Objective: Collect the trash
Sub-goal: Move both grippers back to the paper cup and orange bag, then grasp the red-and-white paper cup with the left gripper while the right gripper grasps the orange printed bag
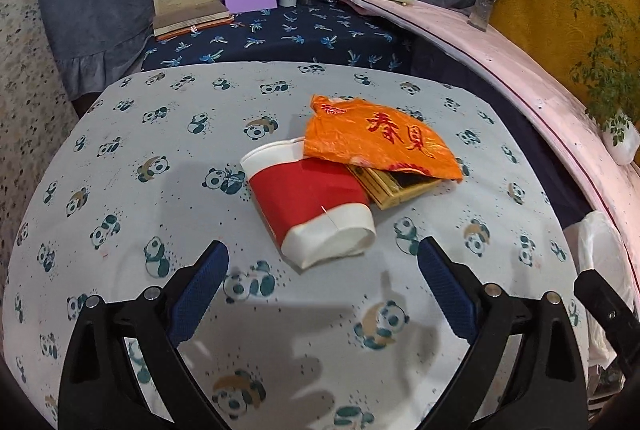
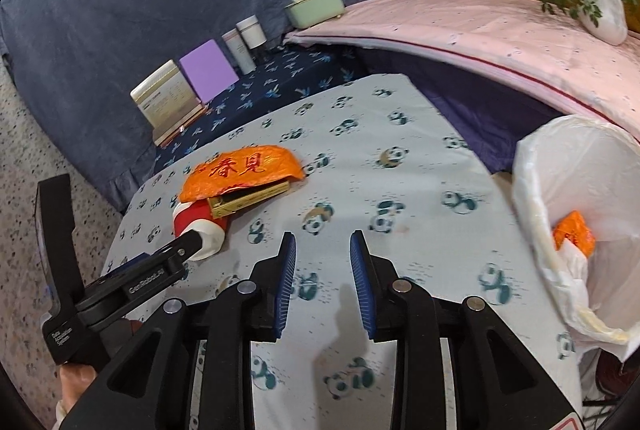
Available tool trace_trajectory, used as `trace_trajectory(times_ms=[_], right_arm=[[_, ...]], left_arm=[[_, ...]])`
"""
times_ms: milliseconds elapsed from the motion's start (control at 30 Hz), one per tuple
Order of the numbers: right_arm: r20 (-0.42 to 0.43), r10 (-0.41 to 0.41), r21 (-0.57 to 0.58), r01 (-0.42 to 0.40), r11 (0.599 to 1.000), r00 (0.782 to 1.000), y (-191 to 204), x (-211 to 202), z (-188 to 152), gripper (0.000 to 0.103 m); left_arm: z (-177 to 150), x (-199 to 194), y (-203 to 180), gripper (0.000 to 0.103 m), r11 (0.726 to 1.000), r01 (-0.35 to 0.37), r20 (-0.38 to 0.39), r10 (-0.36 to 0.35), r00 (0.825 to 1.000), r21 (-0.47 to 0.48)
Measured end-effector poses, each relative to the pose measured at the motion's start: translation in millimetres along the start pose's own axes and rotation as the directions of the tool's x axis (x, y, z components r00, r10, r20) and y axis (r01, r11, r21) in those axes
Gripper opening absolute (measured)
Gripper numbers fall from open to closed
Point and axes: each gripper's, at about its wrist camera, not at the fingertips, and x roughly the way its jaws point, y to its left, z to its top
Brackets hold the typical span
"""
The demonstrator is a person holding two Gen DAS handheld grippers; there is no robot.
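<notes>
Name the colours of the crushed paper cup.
Red body, white rim and base; clearest in the left wrist view.

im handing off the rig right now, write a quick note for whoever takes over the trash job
Left gripper: jaws wide, empty, just short of the crushed red and white paper cup.
Right gripper: jaws slightly apart, empty, over bare panda tablecloth.
On the table: the cup, an orange wrapper lying partly over it, and a gold box half under the wrapper.
Bin with white liner stands at the table's right edge.
Done: one orange piece is already in the bin.
Left: cup, wrapper and box still to be binned. The cup looks like the likely next pick for the left gripper.
</notes>
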Motion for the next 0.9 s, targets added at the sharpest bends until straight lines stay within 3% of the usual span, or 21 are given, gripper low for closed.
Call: trace_trajectory(times_ms=[300,367,900], right_arm=[[-0.028,0.016,-0.013,-0.016,1.0,0.999,17.1,36.7,9.4,0.029],[-0.032,0.016,-0.015,-0.017,1.0,0.999,19.0,42.4,10.9,0.029],[-0.027,0.031,-0.049,-0.032,0.998,0.999,56.3,73.8,27.0,0.029]], left_arm=[[8.5,37.0,-1.4,0.088,1.0,0.013,-0.052,-0.013,0.999,-0.001],[8.0,39.4,2.5,0.065,0.999,0.04,-0.062,-0.041,0.997,-0.005],[-0.8,3.1,65.1,0.064,0.992,0.06,-0.016,-0.062,0.998,-0.109]])
